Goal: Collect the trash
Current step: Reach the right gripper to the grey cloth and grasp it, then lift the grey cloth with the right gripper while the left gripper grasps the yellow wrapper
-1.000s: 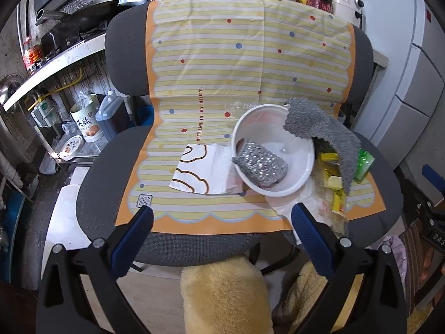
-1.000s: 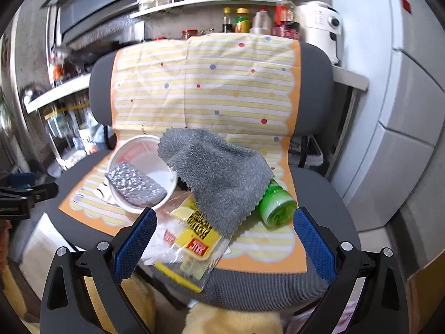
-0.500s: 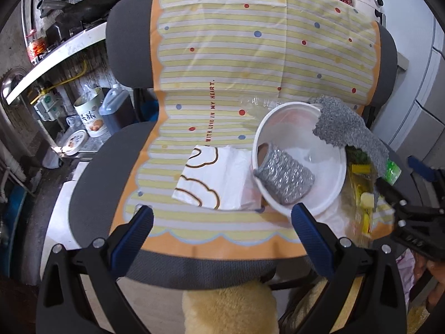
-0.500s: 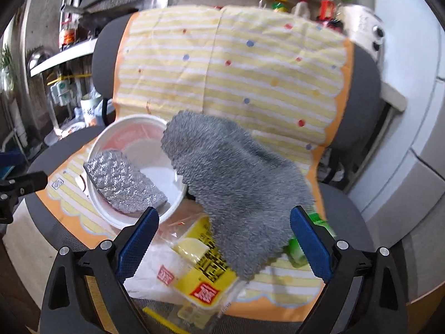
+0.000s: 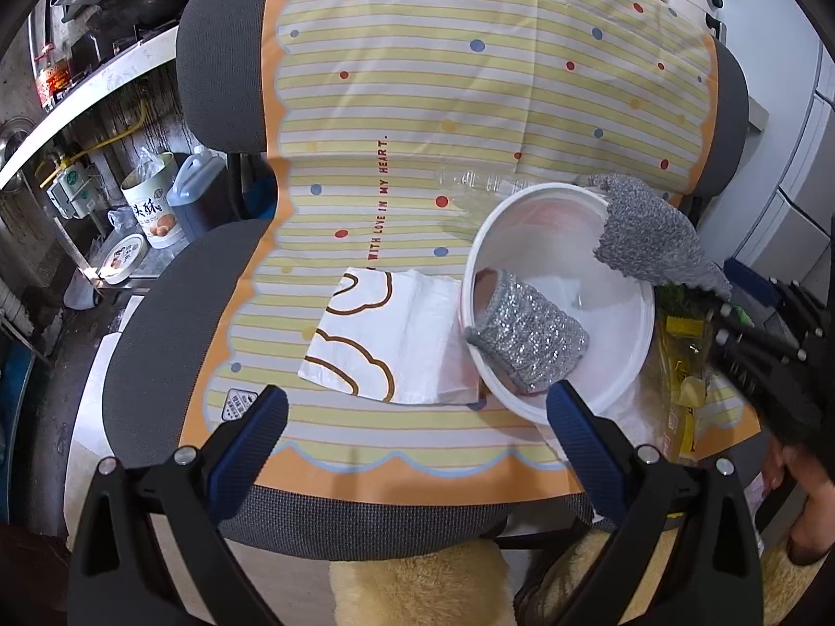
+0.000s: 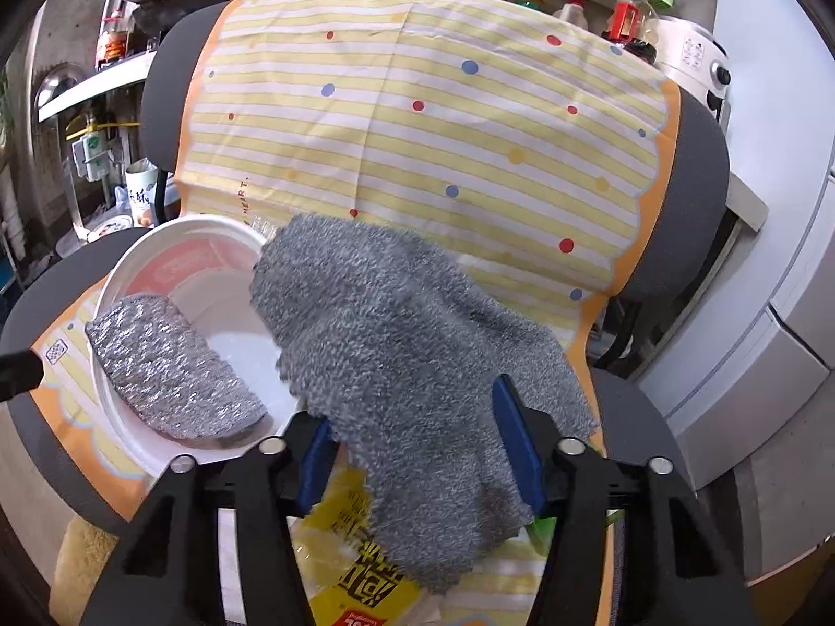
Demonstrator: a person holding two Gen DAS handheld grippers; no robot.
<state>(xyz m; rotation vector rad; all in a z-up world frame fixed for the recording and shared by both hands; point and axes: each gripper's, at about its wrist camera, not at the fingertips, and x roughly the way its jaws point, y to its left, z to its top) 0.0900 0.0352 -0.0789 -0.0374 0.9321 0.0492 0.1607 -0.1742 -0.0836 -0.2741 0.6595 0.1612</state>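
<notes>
A: Biggest first. Grey office chair (image 5: 156, 323) draped with a yellow striped mat (image 5: 417, 104) over seat and backrest. Everything sits on the seat part.

B: Trash layout?

A: White bowl (image 5: 621, 365) right of centre on the seat, tipped toward camera. Silver scouring pad (image 5: 527, 339) lies inside it against the near-left wall. Grey cloth (image 6: 417, 354) hangs over the bowl's right rim and drapes down over a yellow snack wrapper (image 6: 360, 563) near the seat's front edge. White napkin (image 5: 386, 339) with brown cloud outlines lies flat just left of the bowl, touching its rim. Clear plastic bottle (image 5: 469, 182) on its side behind the bowl, at the backrest fold.

B: Grippers?

A: Left gripper (image 5: 417, 412) hangs above the near seat edge, pointing down and forward, jaws spread wide, nothing between them. Napkin and the bowl's left rim fall in the gap.

B: Right?

A: Right gripper (image 6: 417, 448) is low over the cloth, coming in from the near right. Blue pads (image 6: 514, 443) sit on either side of the cloth's lower half, still parted. Contact with the fabric is probably there, but the cloth hides the left pad, so not certain. In the left view its black body (image 5: 772, 365) shows at the right edge, over the wrapper.
</notes>
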